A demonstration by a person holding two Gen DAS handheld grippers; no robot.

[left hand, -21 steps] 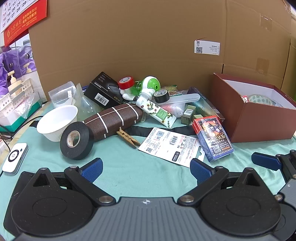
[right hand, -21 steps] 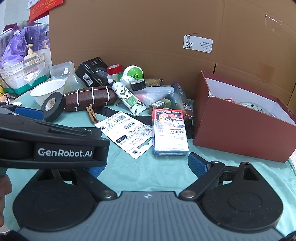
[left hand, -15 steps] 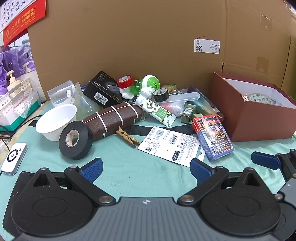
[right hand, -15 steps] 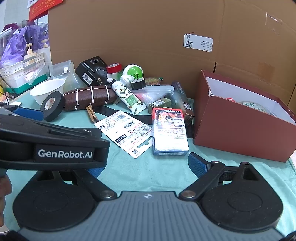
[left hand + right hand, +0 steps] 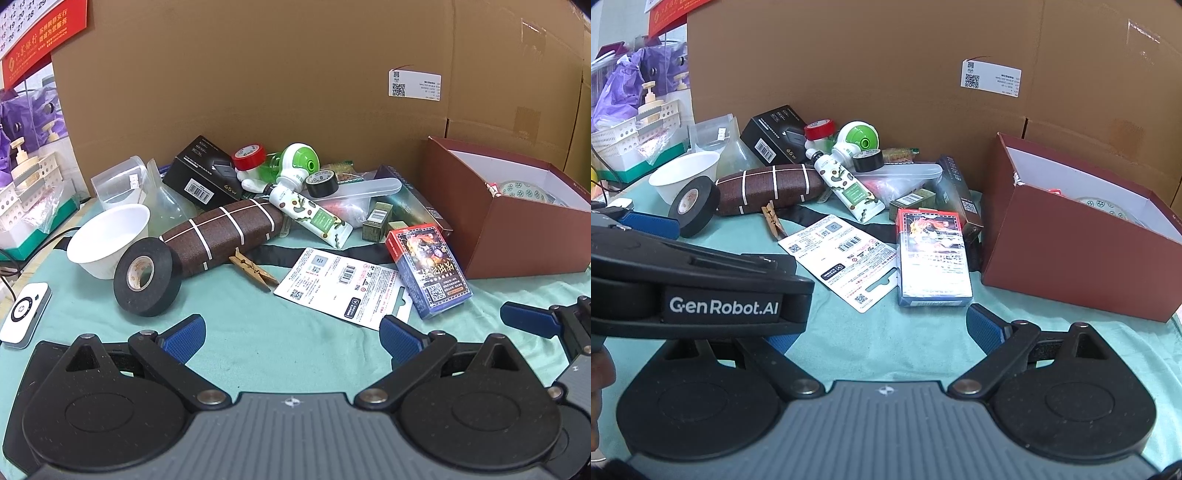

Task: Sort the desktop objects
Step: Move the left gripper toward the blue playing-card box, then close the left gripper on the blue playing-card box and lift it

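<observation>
A clutter of objects lies on the green cloth: a black tape roll (image 5: 143, 282), a brown striped case (image 5: 221, 232), a wooden clothespin (image 5: 253, 268), a white barcode card (image 5: 341, 286), a playing-card box (image 5: 428, 271), a white bowl (image 5: 107, 238) and a green-patterned tube (image 5: 310, 218). A dark red box (image 5: 506, 225) stands open at the right. My left gripper (image 5: 291, 334) is open and empty, short of the tape roll and card. My right gripper (image 5: 882, 332) is open and empty, just short of the card box (image 5: 932, 254); the left gripper's body hides its left finger.
A tall cardboard wall (image 5: 295, 92) closes the back. A black charger box (image 5: 207, 177), red tape (image 5: 249, 157), a green-white device (image 5: 295, 166) and a small black tape roll (image 5: 321, 183) crowd the rear. A white device (image 5: 24, 314) lies at the left, a basket (image 5: 22, 195) beyond it.
Both grippers have crept slightly forward toward the clutter and stayed open. No object has moved.
</observation>
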